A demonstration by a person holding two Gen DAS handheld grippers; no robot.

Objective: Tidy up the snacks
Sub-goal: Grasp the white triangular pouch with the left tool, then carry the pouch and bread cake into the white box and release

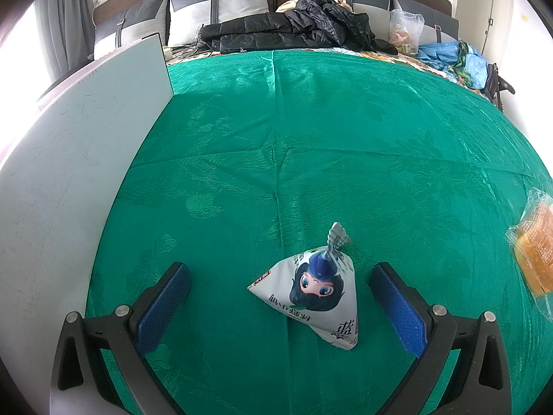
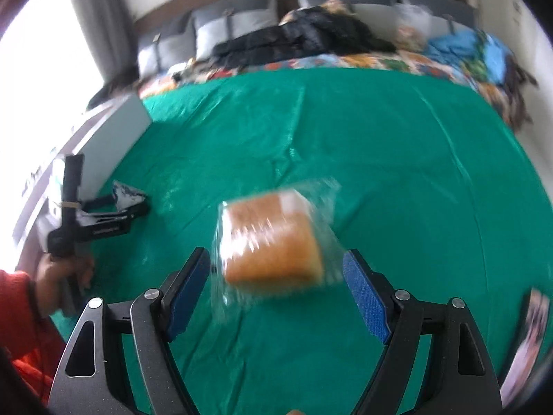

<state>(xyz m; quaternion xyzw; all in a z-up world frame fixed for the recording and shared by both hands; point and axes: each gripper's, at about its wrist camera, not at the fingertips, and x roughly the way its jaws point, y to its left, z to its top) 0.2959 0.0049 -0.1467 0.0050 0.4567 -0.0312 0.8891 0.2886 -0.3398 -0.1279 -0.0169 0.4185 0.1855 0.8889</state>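
A white pyramid-shaped snack pouch [image 1: 316,294] with a cartoon girl stands on the green cloth [image 1: 311,138]. My left gripper [image 1: 280,273] is open, its blue pads on either side of the pouch, not touching it. A wrapped orange bread cake [image 2: 273,238] lies on the cloth; the right wrist view is blurred. My right gripper [image 2: 276,269] is open around the cake's near side. The cake also shows at the right edge of the left wrist view [image 1: 534,252]. The left gripper and pouch [image 2: 128,195] show at the left of the right wrist view.
A white board or box [image 1: 69,173] lies along the cloth's left side. Black jackets [image 1: 293,31], pillows, a clear bag [image 1: 406,31] and blue fabric [image 1: 456,57] lie at the bed's far end. Another packet [image 2: 528,339] sits at the right edge.
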